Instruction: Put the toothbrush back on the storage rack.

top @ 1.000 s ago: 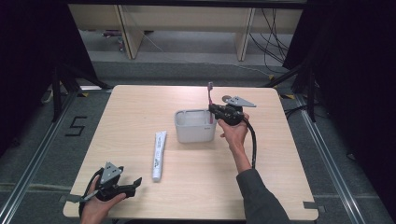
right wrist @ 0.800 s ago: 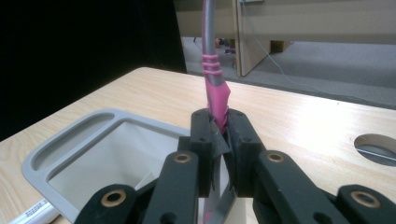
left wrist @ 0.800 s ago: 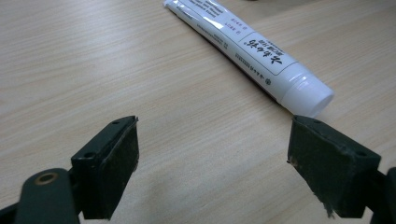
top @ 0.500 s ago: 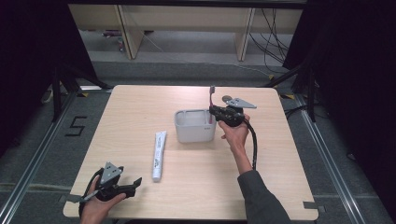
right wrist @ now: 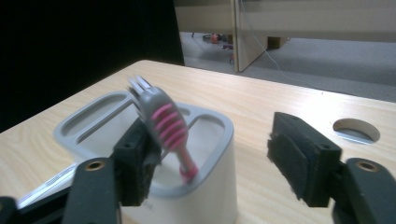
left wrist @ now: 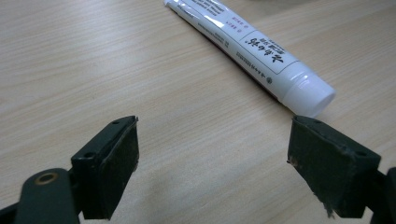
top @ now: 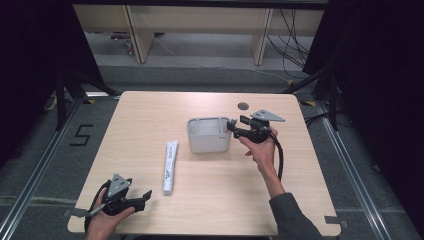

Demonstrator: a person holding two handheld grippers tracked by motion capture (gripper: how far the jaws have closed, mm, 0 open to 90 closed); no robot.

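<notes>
A grey toothbrush (right wrist: 164, 125) with pink ribs leans, blurred, in the near compartment of the grey-white holder (top: 209, 136) at the table's middle. My right gripper (top: 233, 125) is level at the holder's right rim. Its jaws have just been opening and now stand open (right wrist: 210, 158). The brush lies against the left pad (right wrist: 140, 163), with a wide gap to the other pad. A white toothpaste tube (top: 170, 166) lies flat left of the holder. My left gripper (top: 144, 196) rests open at the front left corner, with the tube's cap (left wrist: 308, 95) just beyond its right jaw.
The holder's (right wrist: 219, 135) other slots show nothing inside. A round hole (top: 243, 106) is cut in the table behind my right gripper. The table's edges drop to grey floor, with dark frames on both sides.
The toothbrush that stood up above my right gripper has dropped down into the holder. That gripper's jaws have opened and the hand has shifted slightly right. The left gripper has stayed put.
</notes>
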